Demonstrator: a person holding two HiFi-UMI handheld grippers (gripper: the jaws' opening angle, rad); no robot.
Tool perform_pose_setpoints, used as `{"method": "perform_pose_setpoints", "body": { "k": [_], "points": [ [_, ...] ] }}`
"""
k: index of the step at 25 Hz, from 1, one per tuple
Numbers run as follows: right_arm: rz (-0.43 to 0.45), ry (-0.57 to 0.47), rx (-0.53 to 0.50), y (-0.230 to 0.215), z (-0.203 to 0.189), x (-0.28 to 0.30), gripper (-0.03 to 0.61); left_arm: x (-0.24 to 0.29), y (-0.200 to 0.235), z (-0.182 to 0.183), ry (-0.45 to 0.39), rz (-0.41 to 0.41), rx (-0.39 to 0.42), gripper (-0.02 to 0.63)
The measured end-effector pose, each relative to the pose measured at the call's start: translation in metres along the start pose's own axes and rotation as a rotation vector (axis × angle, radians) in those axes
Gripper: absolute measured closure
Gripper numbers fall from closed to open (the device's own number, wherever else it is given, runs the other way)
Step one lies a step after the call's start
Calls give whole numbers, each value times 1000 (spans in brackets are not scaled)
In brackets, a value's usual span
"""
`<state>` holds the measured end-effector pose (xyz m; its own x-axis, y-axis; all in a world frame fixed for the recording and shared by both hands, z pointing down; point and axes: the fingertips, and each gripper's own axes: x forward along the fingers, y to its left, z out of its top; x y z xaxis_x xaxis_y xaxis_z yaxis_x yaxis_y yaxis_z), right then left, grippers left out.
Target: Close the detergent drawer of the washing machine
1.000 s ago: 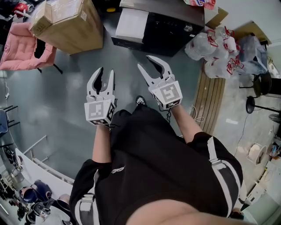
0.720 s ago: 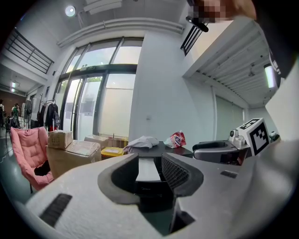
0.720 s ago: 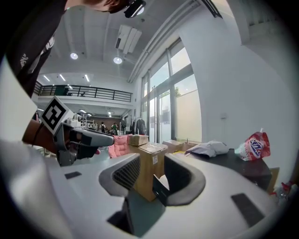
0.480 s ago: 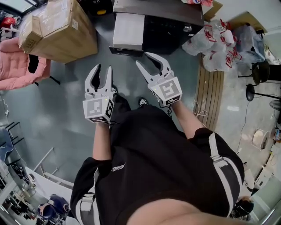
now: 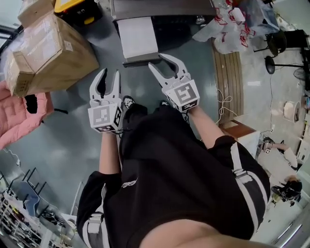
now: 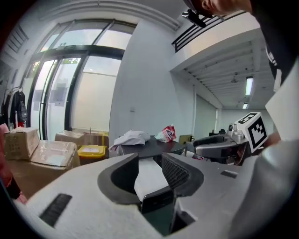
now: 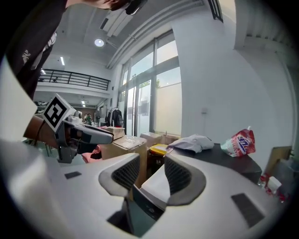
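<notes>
Your left gripper (image 5: 109, 75) and right gripper (image 5: 159, 64) both hang open in front of the washer (image 5: 164, 7), with nothing pressed between the pads. The white drawer (image 5: 138, 38) stands pulled out from the washer's front. Its near edge is close ahead of your right gripper's tips, though you can't tell whether they touch. Your left gripper sits off the drawer's left corner. Left of the washer, a cardboard box (image 5: 48, 48) crowds in, with a yellow case (image 5: 77, 7) beside the washer's left corner. Right of the washer lie wooden slats (image 5: 227, 82) and plastic bags (image 5: 225, 26). Bare floor (image 5: 72, 126) stays open between the box and the drawer.
</notes>
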<state>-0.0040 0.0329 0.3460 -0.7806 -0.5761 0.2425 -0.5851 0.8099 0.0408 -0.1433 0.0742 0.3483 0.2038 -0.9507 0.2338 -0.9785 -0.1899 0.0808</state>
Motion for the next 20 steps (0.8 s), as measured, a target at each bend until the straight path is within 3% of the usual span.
{"method": "perform_pose_setpoints", "body": {
  "k": [9,14,20],
  "points": [
    [-111,90,47,19,-29,17,407,23,19,-43,115,-194,23,449],
    [-150,121,103,22,-59,3,407,27,8,-72,166,-211,5,445],
    [-171,155,138,15,-105,-26,400,23,-15,-113,211,-163,-38,442]
  ]
}}
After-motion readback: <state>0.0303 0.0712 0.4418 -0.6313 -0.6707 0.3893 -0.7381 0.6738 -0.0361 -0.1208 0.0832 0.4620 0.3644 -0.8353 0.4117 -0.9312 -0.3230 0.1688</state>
